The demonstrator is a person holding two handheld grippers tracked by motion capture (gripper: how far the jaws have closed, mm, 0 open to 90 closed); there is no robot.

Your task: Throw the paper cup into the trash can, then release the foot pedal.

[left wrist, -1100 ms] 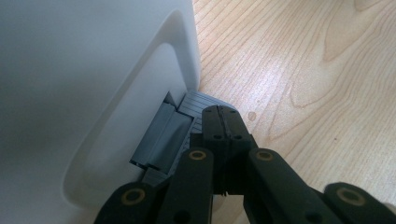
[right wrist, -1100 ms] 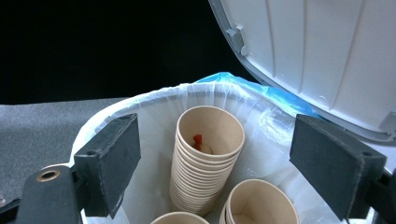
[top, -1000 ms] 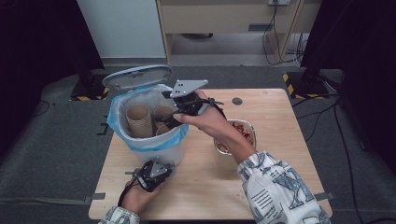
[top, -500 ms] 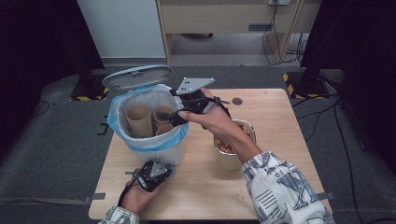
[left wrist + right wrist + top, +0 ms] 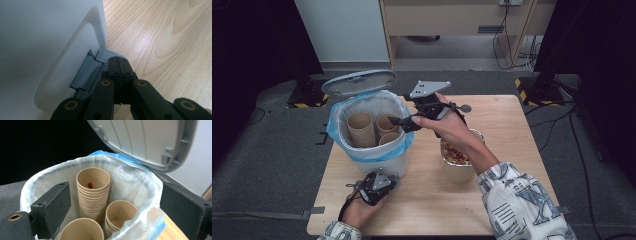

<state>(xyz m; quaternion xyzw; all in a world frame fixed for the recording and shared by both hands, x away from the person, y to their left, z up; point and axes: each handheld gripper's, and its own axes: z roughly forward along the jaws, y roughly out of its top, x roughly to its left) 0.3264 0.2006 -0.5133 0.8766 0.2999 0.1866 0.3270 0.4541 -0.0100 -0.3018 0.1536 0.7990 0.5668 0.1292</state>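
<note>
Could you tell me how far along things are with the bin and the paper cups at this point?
Done: the bin lid stands open, with the shut left gripper on the grey pedal, and three stacks of paper cups sit inside the lined bin. In hand: nothing; the right gripper hangs open and empty over the rim. Left, probably: the bowl of red bits on the table.

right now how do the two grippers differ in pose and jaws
The left gripper sits low at the white pedal bin's base, jaws shut, tips on its grey foot pedal. The right gripper is held high over the bin's blue-lined rim, jaws wide open and empty, facing the brown paper cup stacks. Both are black, hand-held.
</note>
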